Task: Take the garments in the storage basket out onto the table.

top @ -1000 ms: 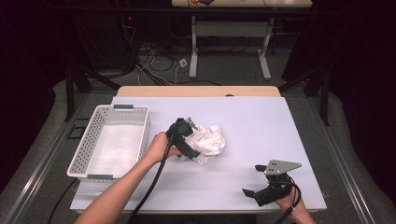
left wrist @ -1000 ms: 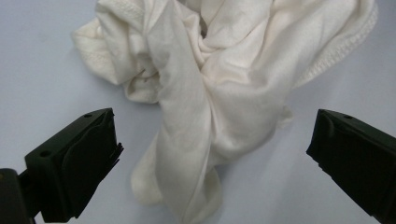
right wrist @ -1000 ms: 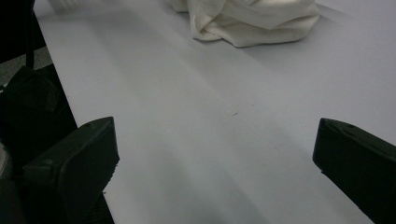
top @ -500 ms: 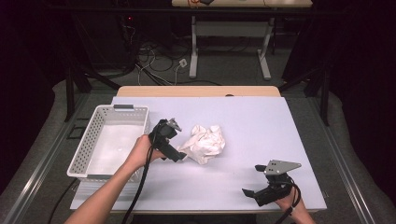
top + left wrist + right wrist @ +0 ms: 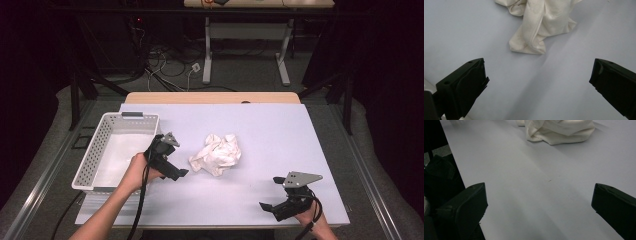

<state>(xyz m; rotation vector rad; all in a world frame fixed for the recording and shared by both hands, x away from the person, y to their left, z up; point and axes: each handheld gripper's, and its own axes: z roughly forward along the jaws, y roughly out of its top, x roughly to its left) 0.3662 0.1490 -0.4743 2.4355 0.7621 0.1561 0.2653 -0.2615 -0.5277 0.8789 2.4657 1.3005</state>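
Note:
A crumpled white cloth [image 5: 216,154] lies in the middle of the pale table [image 5: 265,130]. My left gripper [image 5: 176,170] is just to its left, apart from it, open with nothing between its jaws. In the left gripper view the cloth [image 5: 541,25] lies ahead of the wide-spread jaws. My right gripper [image 5: 270,209] rests near the table's front right edge, open and empty; in the right gripper view the cloth [image 5: 559,130] is far ahead.
A white perforated basket [image 5: 95,155] stands at the table's left side, right behind my left hand. Cables trail from both grippers off the front edge. Desk legs and wiring stand on the floor beyond the table.
My left gripper has let go of the cloth and drawn back to the left, toward the basket. The cloth stays in the middle. The right gripper has not moved.

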